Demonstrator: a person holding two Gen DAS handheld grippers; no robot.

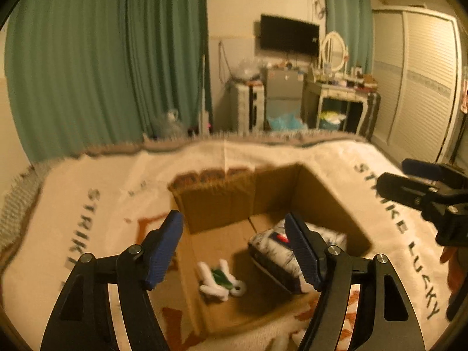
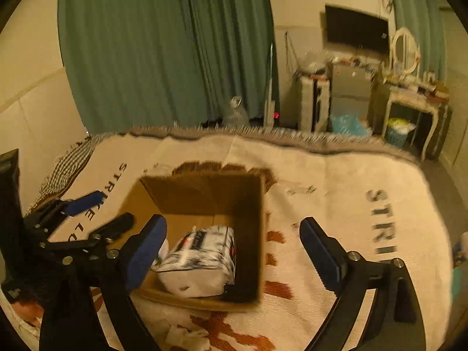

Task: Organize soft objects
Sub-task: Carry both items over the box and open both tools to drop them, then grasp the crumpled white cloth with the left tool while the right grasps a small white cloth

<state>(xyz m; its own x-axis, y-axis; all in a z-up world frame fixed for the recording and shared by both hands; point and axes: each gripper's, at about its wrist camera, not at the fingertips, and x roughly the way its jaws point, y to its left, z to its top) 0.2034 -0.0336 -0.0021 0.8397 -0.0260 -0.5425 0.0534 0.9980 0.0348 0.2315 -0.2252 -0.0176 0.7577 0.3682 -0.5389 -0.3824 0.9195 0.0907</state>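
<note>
An open cardboard box (image 1: 222, 204) stands on the bed; it also shows in the right wrist view (image 2: 248, 213). Inside lie a white and black soft pack (image 1: 275, 248), also seen in the right wrist view (image 2: 201, 260), and a small white and green soft toy (image 1: 219, 280). My left gripper (image 1: 237, 251) is open and empty above the box's near side. My right gripper (image 2: 234, 251) is open and empty over the box's right wall. The right gripper shows at the right edge of the left wrist view (image 1: 421, 187). A white soft item (image 2: 187, 336) lies on the blanket in front of the box.
A cream blanket (image 2: 336, 204) with black "STRIKE LUCKY" lettering covers the bed. Green curtains (image 1: 102, 67), a wall TV (image 1: 289, 35), a dressing table with mirror (image 1: 339, 87) and a wardrobe (image 1: 421, 82) stand beyond the bed. A striped cloth (image 2: 67, 166) lies at the bed's left edge.
</note>
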